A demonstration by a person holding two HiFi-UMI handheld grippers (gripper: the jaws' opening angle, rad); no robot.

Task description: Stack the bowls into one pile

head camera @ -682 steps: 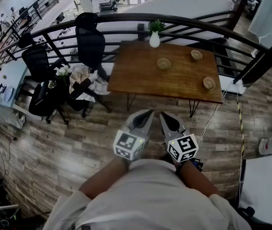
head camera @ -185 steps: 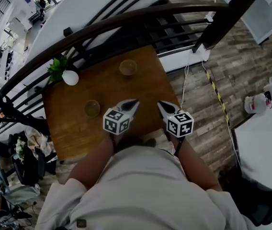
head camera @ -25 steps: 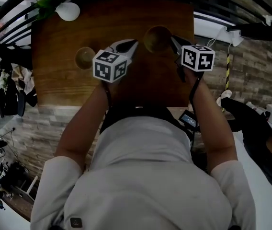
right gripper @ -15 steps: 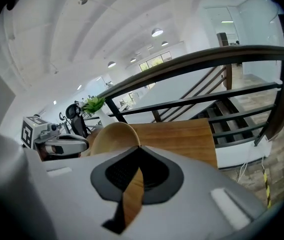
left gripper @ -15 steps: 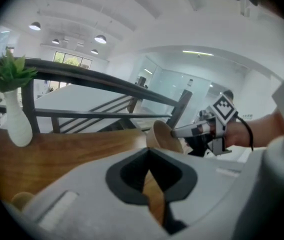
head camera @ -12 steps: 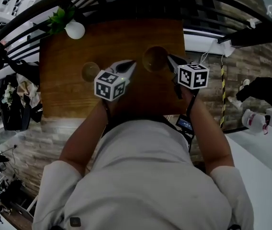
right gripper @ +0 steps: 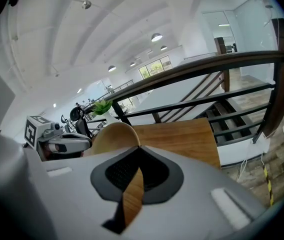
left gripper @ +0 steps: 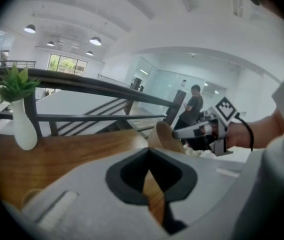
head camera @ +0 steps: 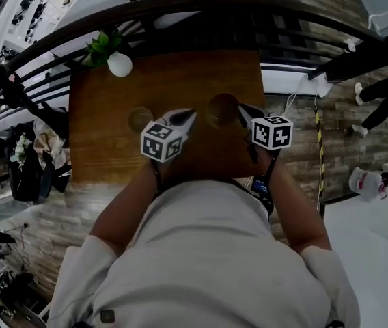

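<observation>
My right gripper (head camera: 240,109) is shut on the rim of a wooden bowl (head camera: 221,109) and holds it tilted above the wooden table (head camera: 180,74). In the right gripper view the bowl (right gripper: 113,134) rises just past the closed jaws. A second bowl (head camera: 139,119) sits on the table to the left, also seen low in the left gripper view (left gripper: 29,196). My left gripper (head camera: 188,115) hovers between the two bowls, shut with nothing in it. The left gripper view shows the held bowl (left gripper: 163,136) and the right gripper (left gripper: 182,131) to its right.
A white vase with a green plant (head camera: 119,63) stands at the table's far left corner. A dark railing (head camera: 201,9) curves behind the table. A person (left gripper: 194,104) stands beyond the railing. Wood plank floor (head camera: 358,135) lies to the right.
Both grippers have risen over the table, the right one taking the bowl up with it. The head view has pulled back and shows more of the table and railing.
</observation>
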